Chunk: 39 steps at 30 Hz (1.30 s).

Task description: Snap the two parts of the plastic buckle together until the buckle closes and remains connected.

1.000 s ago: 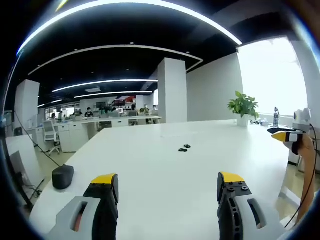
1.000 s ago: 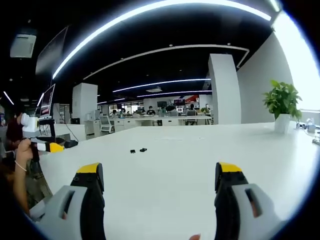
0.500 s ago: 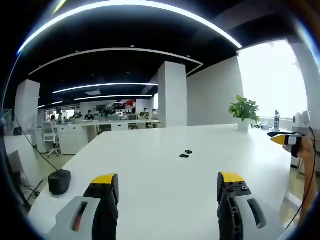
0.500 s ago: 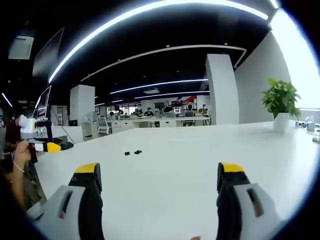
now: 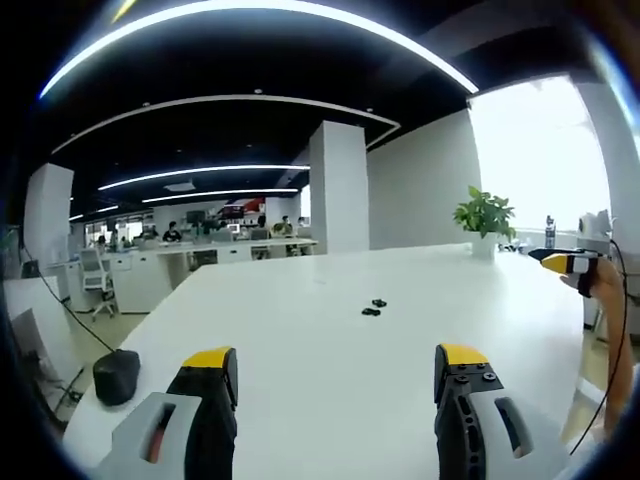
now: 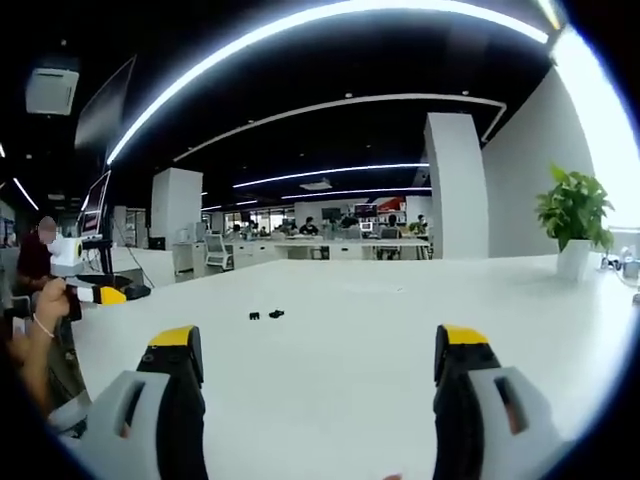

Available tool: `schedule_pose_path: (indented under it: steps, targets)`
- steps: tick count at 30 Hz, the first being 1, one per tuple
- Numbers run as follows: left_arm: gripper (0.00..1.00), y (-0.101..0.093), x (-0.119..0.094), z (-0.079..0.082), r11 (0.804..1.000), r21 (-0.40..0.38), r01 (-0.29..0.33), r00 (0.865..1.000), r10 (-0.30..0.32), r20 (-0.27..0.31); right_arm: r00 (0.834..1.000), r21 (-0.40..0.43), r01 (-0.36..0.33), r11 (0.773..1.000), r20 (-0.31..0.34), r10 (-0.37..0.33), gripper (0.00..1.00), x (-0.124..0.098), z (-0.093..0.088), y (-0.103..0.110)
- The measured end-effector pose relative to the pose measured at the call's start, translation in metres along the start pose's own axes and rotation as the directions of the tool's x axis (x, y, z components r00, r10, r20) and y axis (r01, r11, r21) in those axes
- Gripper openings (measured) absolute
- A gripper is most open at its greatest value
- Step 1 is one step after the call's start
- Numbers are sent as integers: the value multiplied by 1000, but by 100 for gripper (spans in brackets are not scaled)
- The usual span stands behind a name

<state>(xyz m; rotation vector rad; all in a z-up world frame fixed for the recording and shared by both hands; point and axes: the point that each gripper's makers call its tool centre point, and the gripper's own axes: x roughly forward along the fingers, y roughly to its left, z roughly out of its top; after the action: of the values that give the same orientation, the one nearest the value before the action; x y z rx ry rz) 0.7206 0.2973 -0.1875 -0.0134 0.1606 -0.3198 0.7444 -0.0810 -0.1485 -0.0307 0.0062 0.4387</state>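
Two small black buckle parts (image 5: 373, 307) lie side by side, a small gap between them, far out on the white table (image 5: 320, 350). In the right gripper view the same buckle parts (image 6: 265, 315) sit left of centre. My left gripper (image 5: 335, 375) stands open over the near table with nothing between its yellow-tipped jaws. My right gripper (image 6: 318, 360) is open too, also well short of the parts. The right gripper's yellow tip (image 5: 556, 262) shows at the right edge of the left gripper view, and the left gripper (image 6: 95, 293) shows at the left of the right gripper view.
A black computer mouse (image 5: 117, 364) lies at the table's near left corner. A potted plant (image 5: 485, 215) stands at the far right of the table, near a bottle (image 5: 549, 232). A person's arm (image 6: 40, 335) is at the left. Desks and a white pillar (image 5: 338, 190) are beyond.
Both views have shifted slightly as the hands moved. The buckle parts lie where they were, and both grippers remain open.
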Motion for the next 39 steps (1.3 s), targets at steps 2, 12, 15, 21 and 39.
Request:
schedule_pose_path:
  steps: [2,12,15,21,39]
  targets:
    - [82,-1,0,2,1000,3,9,1000,-9,-1,1000,-12,3,1000,-6,-3,97,0,1,-2]
    - [82,-9,4,12,998,3,60,998,-60,29,999,-7,-35,999,-7,35,97,0,1,-3]
    - [82,-12,7,11,998,5,69,998,-69,5,999,-2,-32,999,-12,32,97,1,0,-4]
    - [82,-16,12,15,996,9,90,996,-90,10,999,13,-35,999,-7,35,96,3,-1,-3]
    - [81,-16,42,8,990,-37,138,990,-138,9,998,7,-70,998,-4,70,97,9,-2,5]
